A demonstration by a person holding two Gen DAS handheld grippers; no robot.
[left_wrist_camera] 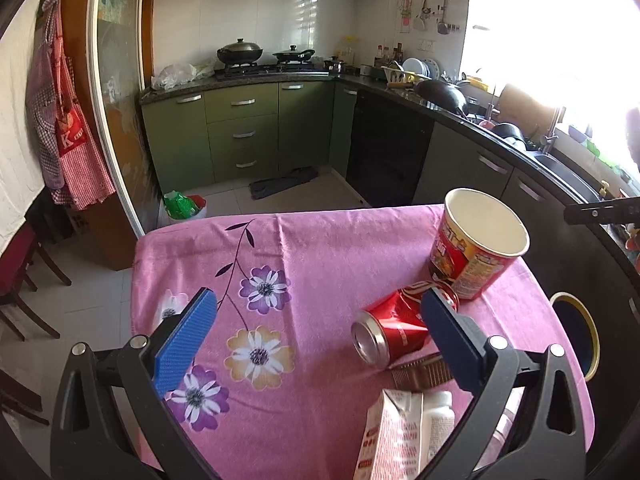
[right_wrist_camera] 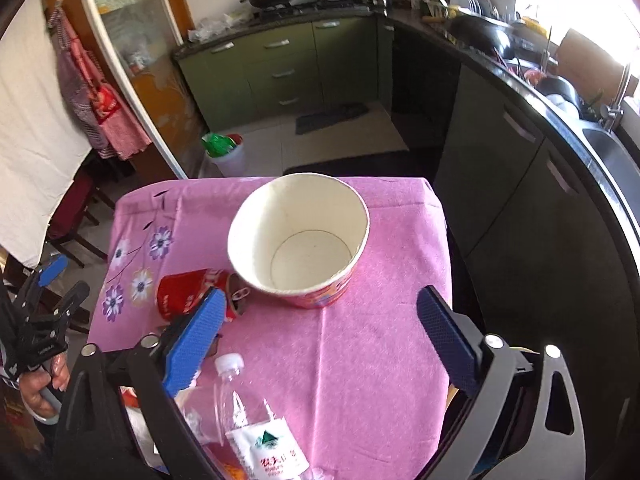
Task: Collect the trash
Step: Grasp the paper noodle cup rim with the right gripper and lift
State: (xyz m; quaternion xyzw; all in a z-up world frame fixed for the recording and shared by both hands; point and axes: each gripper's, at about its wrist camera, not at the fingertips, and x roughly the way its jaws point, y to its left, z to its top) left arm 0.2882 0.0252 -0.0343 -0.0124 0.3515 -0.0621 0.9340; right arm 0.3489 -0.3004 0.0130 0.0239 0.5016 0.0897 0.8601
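a clear plastic water bottle with a white cap (right_wrist_camera: 256,428) lies nearest on the pink flowered tablecloth (right_wrist_camera: 360,360), beside a white and red paper carton (left_wrist_camera: 394,436). past them a crushed red drink can (left_wrist_camera: 394,326) lies on its side, touching the upright red paper noodle cup (right_wrist_camera: 298,240), whose white inside holds nothing. the left gripper (left_wrist_camera: 320,334) and right gripper (right_wrist_camera: 320,320) both hang wide open, gripping nothing.

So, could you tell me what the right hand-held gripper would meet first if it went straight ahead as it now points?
Probably the empty noodle cup: it stands upright between the open fingers of the right hand-held gripper, though depth is uncertain.
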